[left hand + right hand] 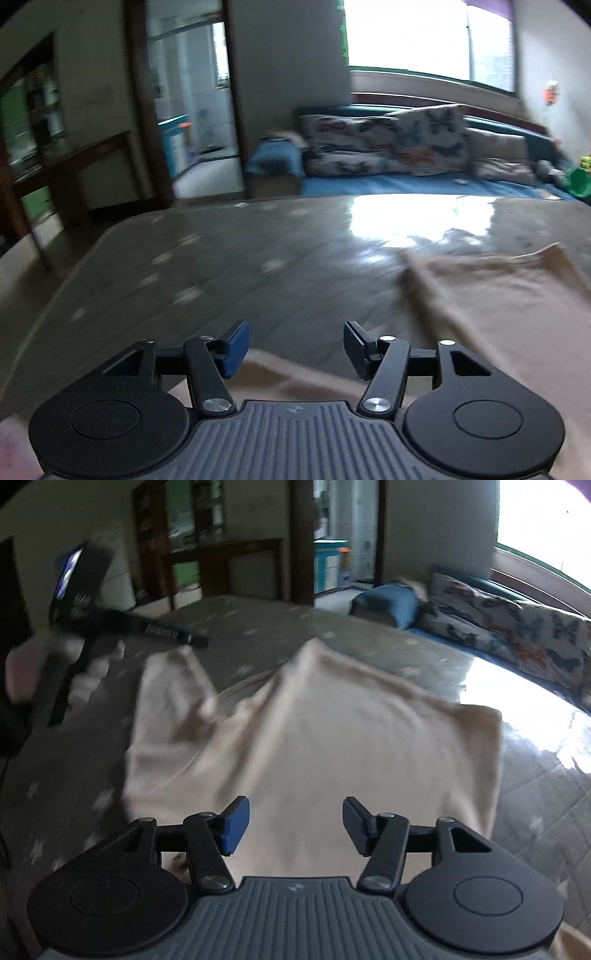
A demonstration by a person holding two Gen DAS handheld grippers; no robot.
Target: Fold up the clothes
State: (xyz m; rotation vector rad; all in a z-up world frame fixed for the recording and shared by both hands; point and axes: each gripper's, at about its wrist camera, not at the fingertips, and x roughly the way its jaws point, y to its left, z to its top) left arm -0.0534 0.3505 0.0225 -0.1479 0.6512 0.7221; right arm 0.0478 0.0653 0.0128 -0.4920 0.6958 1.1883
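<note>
Left wrist view showed the left gripper with its blue-padded jaws spread apart and nothing between them, above the near edge of a beige garment. The cloth lay on the right side of this picture and also passed under the gripper, on a grey table with a pattern of pale stars. The table surface looked smooth and a little glossy, because the window light made a bright patch on it. Behind the table stood a sofa with butterfly cushions. The picture was blurred, so fine folds could not be read. Right wrist view showed the right gripper also with jaws apart and empty, hovering over the middle of the beige garment. Here the cloth looked soft and thick, like a knit or fleece, with a rough rectangle shape. One corner on the far left was turned up and wrinkled, and one ridge ran across it. The other hand with its black tool was seen at the far left, apart from the cloth. I judge that the folding was only partly done: the garment lay mostly flat, maybe folded once, and more folds and smoothing were left.
</note>
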